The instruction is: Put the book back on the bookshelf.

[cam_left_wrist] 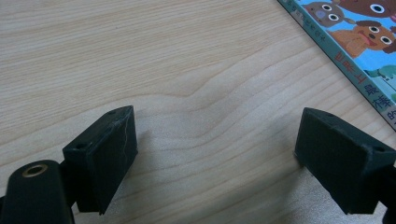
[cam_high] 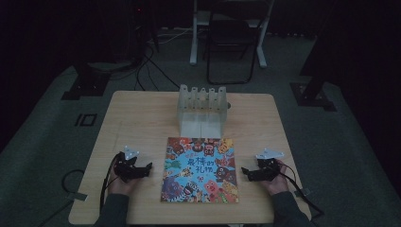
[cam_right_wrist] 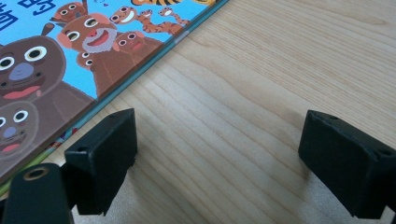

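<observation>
A colourful picture book (cam_high: pixel 200 169) with cartoon animals lies flat, cover up, near the front middle of the wooden table (cam_high: pixel 142 118). My left gripper (cam_high: pixel 149 169) rests on the table just left of the book, jaws wide open and pointing toward it. In the left gripper view the gripper (cam_left_wrist: pixel 215 149) has bare wood between its jaws, with the book's spine (cam_left_wrist: pixel 355 70) at the upper right. My right gripper (cam_high: pixel 244 171) sits right of the book, also open. In the right gripper view the gripper (cam_right_wrist: pixel 217 149) stands over bare wood, with the book's cover (cam_right_wrist: pixel 70 51) at the upper left.
A translucent plastic rack (cam_high: pixel 201 109) with upright dividers stands behind the book at the table's far middle. Beyond the table are a dark floor with cables, a folding chair (cam_high: pixel 231 42) and white desk legs. A person's hands hold both grippers near the front edge.
</observation>
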Demonstrator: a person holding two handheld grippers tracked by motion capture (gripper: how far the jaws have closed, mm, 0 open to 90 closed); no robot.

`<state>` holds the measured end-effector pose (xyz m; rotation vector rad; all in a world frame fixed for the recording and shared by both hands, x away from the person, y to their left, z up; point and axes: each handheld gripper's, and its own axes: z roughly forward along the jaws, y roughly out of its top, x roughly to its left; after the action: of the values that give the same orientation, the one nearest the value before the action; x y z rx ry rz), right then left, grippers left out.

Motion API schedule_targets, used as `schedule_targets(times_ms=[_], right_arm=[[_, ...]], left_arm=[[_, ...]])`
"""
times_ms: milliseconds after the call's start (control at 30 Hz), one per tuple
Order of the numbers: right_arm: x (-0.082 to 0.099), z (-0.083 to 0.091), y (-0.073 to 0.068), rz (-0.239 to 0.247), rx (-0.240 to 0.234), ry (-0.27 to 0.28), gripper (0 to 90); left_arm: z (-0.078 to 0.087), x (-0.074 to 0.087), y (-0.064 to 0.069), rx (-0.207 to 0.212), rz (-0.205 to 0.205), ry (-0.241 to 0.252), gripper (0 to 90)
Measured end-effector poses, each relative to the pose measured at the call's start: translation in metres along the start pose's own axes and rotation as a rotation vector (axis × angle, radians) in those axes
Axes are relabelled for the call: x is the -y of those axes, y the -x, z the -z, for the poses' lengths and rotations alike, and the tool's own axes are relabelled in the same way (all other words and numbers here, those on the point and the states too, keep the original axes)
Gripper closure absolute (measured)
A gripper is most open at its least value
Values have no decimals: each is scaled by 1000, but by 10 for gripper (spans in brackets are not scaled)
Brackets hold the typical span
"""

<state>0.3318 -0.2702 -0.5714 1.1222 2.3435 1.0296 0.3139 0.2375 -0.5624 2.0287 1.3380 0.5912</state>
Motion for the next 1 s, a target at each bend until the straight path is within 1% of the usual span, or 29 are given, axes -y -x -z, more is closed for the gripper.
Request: schedule_targets(times_ms=[467, 500, 567, 600, 633, 733, 767, 867, 900, 967, 1000], right_arm=[[0, 0, -1, 2, -2, -1, 111], [1, 1, -1, 6, -4, 4, 147], [1, 2, -2, 13, -2, 17, 178], [1, 3, -3, 19, 7, 16, 200], [-2, 7, -6, 30, 22, 38, 228], [-3, 9, -6, 31, 25, 46, 238], [-12, 16, -8, 37, 35, 89, 253], [-20, 19, -9, 54, 35, 103, 253], [-20, 19, -9, 54, 35, 103, 253], [-29, 20, -8, 55, 35, 118, 253], [-29, 20, -8, 55, 35, 118, 253]], left_arm=[[0, 0, 0, 0, -4, 2, 141], [0, 0, 0, 0, -4, 2, 141], [0, 0, 0, 1, -4, 2, 142], [0, 0, 0, 1, -3, 2, 143], [0, 0, 0, 1, -4, 2, 143], [1, 0, 0, 2, -5, 2, 148], [1, 1, 0, 2, -2, 5, 150], [1, 1, 1, 3, -1, 6, 153], [1, 1, 1, 3, -1, 6, 153], [1, 1, 0, 4, -1, 6, 153], [1, 1, 0, 4, -1, 6, 153]])
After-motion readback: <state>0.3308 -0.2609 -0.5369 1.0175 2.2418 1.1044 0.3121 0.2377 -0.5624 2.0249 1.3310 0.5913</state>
